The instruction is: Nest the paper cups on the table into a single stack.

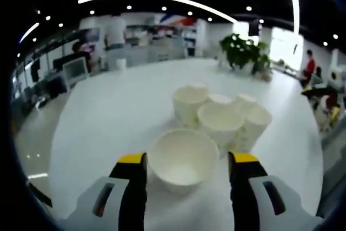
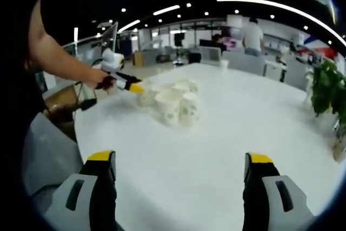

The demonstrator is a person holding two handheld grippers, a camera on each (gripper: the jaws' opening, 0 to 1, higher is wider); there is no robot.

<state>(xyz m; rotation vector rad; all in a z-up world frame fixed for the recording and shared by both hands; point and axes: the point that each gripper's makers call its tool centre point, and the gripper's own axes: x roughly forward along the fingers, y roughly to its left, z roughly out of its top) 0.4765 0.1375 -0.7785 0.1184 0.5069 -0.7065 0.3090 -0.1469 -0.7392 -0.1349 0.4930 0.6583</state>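
Note:
Several white paper cups point(image 1: 220, 123) stand bunched together in the middle of a round white table point(image 1: 108, 117). One more cup point(image 1: 184, 160) stands upright nearest to me, between the jaws of my left gripper point(image 1: 187, 159). That gripper is open, its yellow-tipped jaws flanking the cup's rim with a small gap on the right. In the right gripper view the cup cluster point(image 2: 173, 104) lies far ahead. A person's hand holds the left gripper point(image 2: 130, 85) at the cluster's left side. My right gripper point(image 2: 181, 160) is open over bare table, nothing between its jaws.
A potted plant point(image 1: 243, 50) stands at the table's far edge, and the plant point(image 2: 324, 87) appears at the right in the right gripper view. A small white cup point(image 2: 224, 64) sits alone at the far rim. The person's arm point(image 2: 59, 60) reaches in from the left. Office desks surround the table.

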